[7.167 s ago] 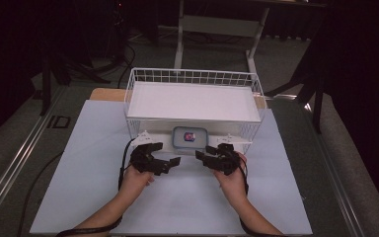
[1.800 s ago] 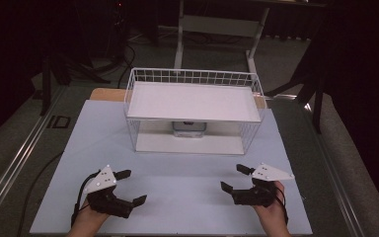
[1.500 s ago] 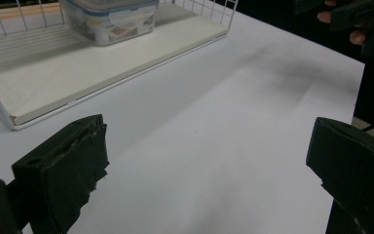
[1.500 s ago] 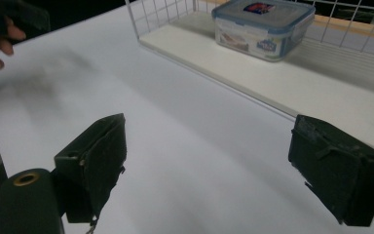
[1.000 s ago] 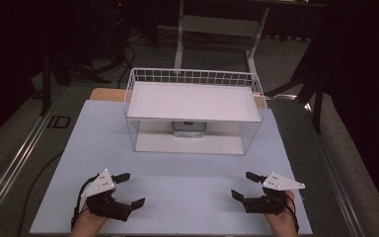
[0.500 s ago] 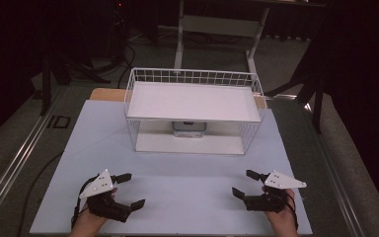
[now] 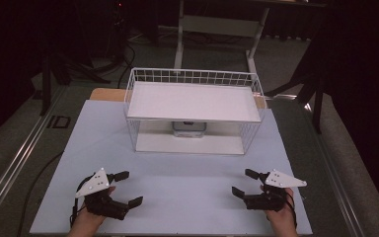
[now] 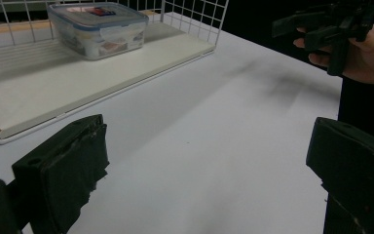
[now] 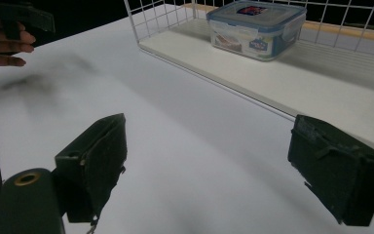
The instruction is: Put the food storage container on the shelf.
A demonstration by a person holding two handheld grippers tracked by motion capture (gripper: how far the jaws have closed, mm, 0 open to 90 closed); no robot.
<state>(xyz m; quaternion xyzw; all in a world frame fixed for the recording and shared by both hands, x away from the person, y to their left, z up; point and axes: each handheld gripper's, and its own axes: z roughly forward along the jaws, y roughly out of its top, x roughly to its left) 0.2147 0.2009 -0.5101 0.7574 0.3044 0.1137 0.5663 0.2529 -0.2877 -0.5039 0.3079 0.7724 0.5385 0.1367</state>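
The likeliest trouble from here is a clumsy approach: the clear food container with a blue lid [image 8: 97, 28] sits on the lower board of the white wire shelf rack [image 7: 194, 109], under the upper board, so a gripper coming in too high could strike that upper board or the wire wall [image 9: 160, 14], and one coming in too hard could shove the box deeper rather than take it. Both grippers stand empty with their jaws spread wide. The left gripper [image 7: 124, 188] and the right gripper [image 7: 243, 183] rest low over the white table top [image 7: 192, 182], well apart from each other and from the rack. In the left gripper view the container lies far ahead of the jaws and off to their left; in the right gripper view [image 9: 255, 29] it lies far ahead and toward the right jaw, nothing between.
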